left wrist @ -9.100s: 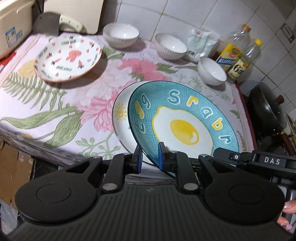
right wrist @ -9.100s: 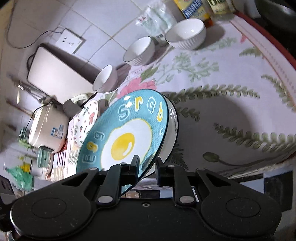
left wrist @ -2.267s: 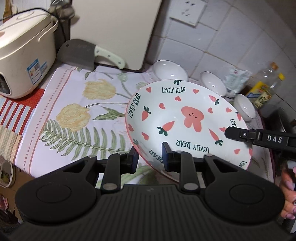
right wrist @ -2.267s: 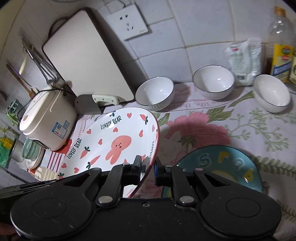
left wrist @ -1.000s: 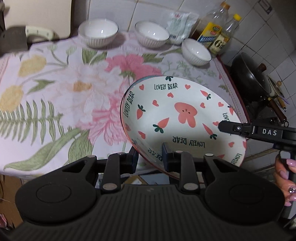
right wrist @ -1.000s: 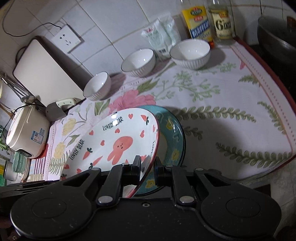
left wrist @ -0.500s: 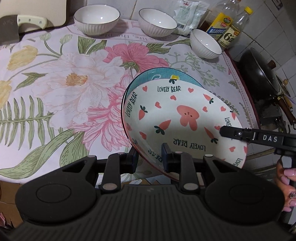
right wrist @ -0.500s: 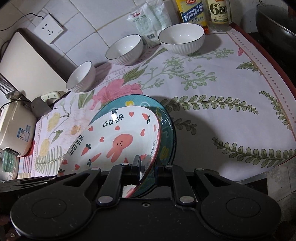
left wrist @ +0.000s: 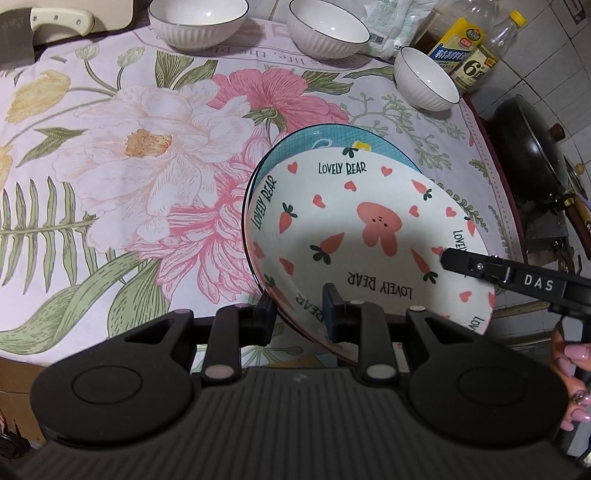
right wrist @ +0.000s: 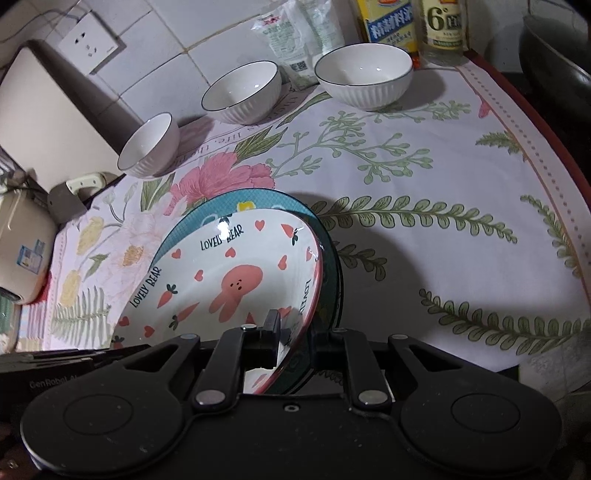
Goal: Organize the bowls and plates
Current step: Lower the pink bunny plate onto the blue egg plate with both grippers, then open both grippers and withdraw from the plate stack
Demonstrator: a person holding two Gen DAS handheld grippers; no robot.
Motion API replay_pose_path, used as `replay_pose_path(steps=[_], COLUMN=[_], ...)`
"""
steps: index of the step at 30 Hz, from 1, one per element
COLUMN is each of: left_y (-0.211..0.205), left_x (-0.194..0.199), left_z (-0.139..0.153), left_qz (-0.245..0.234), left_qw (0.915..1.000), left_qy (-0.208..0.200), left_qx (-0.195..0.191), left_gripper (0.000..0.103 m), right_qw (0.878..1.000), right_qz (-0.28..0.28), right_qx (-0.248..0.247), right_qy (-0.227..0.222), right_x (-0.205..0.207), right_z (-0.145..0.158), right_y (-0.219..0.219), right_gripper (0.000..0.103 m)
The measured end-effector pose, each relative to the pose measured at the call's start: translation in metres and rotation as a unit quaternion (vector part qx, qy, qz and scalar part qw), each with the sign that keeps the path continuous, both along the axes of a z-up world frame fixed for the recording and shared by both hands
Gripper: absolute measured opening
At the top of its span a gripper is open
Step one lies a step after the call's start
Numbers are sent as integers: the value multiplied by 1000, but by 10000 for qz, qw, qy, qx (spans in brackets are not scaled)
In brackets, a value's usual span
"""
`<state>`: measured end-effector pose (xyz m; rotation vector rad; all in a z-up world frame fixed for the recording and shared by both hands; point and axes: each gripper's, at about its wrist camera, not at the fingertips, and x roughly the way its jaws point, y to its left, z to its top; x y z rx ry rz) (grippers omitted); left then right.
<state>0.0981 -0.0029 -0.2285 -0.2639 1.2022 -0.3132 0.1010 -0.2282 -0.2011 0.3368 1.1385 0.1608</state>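
A white "Lovely Bear" plate [left wrist: 369, 229] [right wrist: 229, 280] with a pink rabbit and carrots sits tilted just over a teal plate [left wrist: 314, 136] [right wrist: 258, 197] on the floral tablecloth; whether the two touch is unclear. My left gripper [left wrist: 299, 314] is shut on the plate's near rim. On the opposite rim my right gripper [right wrist: 295, 332] is shut too, and one of its fingers [left wrist: 480, 267] reaches in from the right in the left wrist view. Three white ribbed bowls [left wrist: 197, 22] [left wrist: 328, 29] [left wrist: 426, 79] stand apart along the back.
A black wok [left wrist: 528, 147] sits past the table's right edge, with oil bottles [left wrist: 476, 55] and a plastic packet [right wrist: 295, 33] at the back wall. A cleaver [left wrist: 37, 22], a cutting board [right wrist: 48, 122] and a rice cooker [right wrist: 18, 251] are at the back left.
Both grippers carried the rabbit plate from the left of the table to the right and sank with it. It now hangs low over the teal plate set down earlier.
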Motion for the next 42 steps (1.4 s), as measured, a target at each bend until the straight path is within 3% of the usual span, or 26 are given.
replay_pose_path(steps=[8, 10, 16, 24, 32, 37, 42], left_y=[2, 0, -5, -10, -21, -28, -28], left_x=[-1, 0, -2, 2, 14, 10, -6], left_z=[-10, -9, -10, -9, -11, -2, 24], left_qz=[194, 178, 133, 97, 215, 119, -39], left_qw=[9992, 9993, 9992, 9987, 9949, 9942, 9943], left_qy=[308, 316, 374, 477, 795, 622, 365], left_qx=[-148, -126, -58, 128, 578, 868, 997], left_gripper=[24, 24, 25, 25, 25, 24, 25], right_qw=[9979, 9960, 9852, 9724, 9768, 9784, 9844], right_qz=[272, 403, 699, 939, 815, 794, 798], right_qx=[-593, -795, -1517, -2059, -1885, -1766, -1278], right_qy=[-48, -91, -388, -565, -604, -725, -911], right_x=[3, 4, 2, -1, 1, -9, -24], right_z=[0, 1, -4, -17, -17, -2, 30], right_y=[16, 22, 39, 51, 47, 43, 34], right_gripper=[27, 34, 42, 44, 45, 44, 44])
